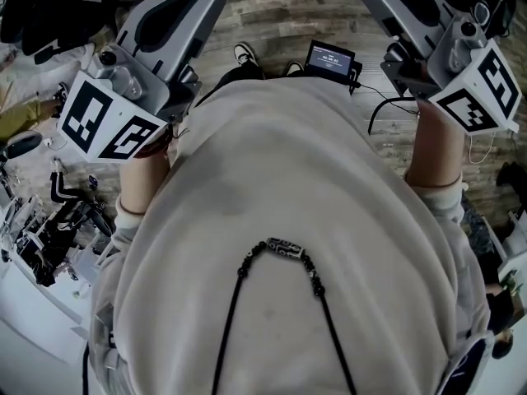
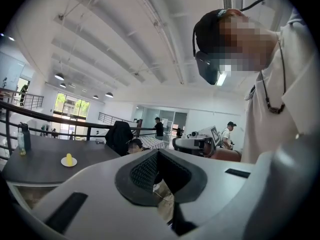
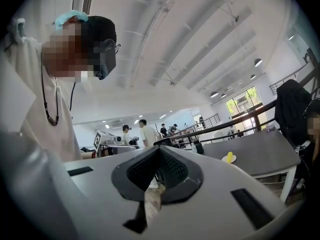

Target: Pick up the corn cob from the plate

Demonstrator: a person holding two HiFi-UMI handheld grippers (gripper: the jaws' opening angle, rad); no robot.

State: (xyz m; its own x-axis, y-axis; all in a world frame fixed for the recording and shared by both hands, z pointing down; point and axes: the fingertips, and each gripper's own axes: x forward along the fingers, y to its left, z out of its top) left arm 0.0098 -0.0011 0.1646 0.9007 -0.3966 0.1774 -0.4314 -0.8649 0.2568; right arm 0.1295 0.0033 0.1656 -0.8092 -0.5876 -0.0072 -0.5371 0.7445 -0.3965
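The corn cob (image 2: 69, 158) is small and yellow and stands on a white plate (image 2: 63, 163) on a dark table, far off at the left of the left gripper view. In the right gripper view the corn cob (image 3: 229, 157) and its plate (image 3: 224, 160) sit at the right, equally far. My left gripper (image 2: 158, 153) and right gripper (image 3: 160, 149) are both shut with nothing between the pads. In the head view their marker cubes, left (image 1: 103, 118) and right (image 1: 482, 89), are held up on either side of my chest, well away from the table.
A dark table (image 2: 35, 159) carries a bottle (image 2: 24, 138) near its far edge, with a railing behind. A black jacket (image 2: 119, 136) hangs on a chair beside it. Several people stand in the background. A small screen device (image 1: 331, 59) lies on the wooden floor.
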